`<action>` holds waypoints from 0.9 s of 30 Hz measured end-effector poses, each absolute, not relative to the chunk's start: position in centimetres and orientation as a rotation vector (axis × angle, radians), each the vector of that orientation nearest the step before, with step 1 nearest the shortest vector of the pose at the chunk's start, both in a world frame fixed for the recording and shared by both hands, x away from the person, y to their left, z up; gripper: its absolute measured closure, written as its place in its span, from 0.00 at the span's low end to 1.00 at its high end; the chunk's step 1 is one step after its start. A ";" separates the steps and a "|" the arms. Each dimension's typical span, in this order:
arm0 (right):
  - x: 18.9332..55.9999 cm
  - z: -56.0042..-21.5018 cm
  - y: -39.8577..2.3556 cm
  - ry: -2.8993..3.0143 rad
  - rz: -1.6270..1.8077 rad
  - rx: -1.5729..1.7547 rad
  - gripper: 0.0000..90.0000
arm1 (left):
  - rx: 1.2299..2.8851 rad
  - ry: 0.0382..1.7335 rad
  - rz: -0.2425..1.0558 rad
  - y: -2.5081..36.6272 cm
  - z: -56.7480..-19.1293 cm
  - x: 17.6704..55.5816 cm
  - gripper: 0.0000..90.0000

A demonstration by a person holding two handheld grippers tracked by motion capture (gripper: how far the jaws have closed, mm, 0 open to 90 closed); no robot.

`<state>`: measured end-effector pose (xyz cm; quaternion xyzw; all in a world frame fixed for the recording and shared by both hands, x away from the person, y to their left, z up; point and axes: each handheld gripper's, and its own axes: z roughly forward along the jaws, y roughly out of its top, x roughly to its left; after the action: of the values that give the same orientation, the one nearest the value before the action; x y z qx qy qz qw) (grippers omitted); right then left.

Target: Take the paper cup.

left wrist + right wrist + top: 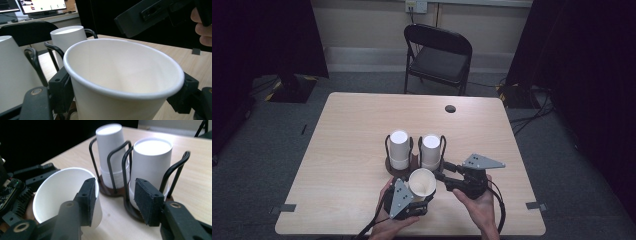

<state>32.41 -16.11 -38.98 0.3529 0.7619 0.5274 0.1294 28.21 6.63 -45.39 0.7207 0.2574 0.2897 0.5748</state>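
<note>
Your left gripper point(422, 192) pinches the white paper cup point(422, 182), mouth up, above the tabletop's point(352, 130) near edge. Right gripper view: your right gripper point(115, 201) spread, nothing gripped, cup's wall beside one pad, black wire rack point(117, 152) with two inverted cups behind.

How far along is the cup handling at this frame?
Two stacks of upturned cups already stand in the wire holder. One upright paper cup is clamped in the left gripper. The right gripper stands open beside it, holding nothing. That cup's placement remains.
</note>
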 end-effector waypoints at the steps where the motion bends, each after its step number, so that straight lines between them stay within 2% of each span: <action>1: 32.4 -39.0 -16.2 2.200 1.543 1.023 0.55 | 1.680 0.610 0.680 6.7 -45.4 28.2 0.25; 7: 32.1 -39.7 -16.9 2.075 1.587 1.022 0.48 | 1.667 0.632 0.681 7.4 -45.1 28.2 0.25; 11: 32.0 -40.0 -17.3 2.036 1.601 1.012 0.48 | 1.652 0.653 0.688 8.2 -44.8 28.2 0.25; 16: 31.9 -40.8 -17.8 1.988 1.578 1.018 0.43 | 1.624 0.690 0.704 9.4 -44.5 28.4 0.25; 17: 31.8 -41.3 -18.1 1.966 1.571 1.033 0.39 | 1.621 0.698 0.713 9.8 -44.4 28.4 0.25; 21: 31.7 -41.8 -18.4 1.961 1.558 1.066 0.39 | 1.608 0.740 0.738 10.6 -44.3 28.4 0.25; 24: 31.7 -42.3 -18.7 1.935 1.559 1.097 0.34 | 1.598 0.755 0.742 11.2 -44.3 28.5 0.25; 26: 31.6 -42.8 -19.0 1.888 1.543 1.122 0.24 | 1.593 0.768 0.752 11.7 -44.2 28.5 0.25; 27: 31.6 -42.8 -19.0 1.888 1.543 1.122 0.24 | 1.589 0.772 0.761 12.0 -44.1 28.6 0.25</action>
<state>31.58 -19.03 -42.78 0.4071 0.6851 0.5599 0.2270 28.59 11.95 -44.13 0.6775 0.3291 0.3246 0.5721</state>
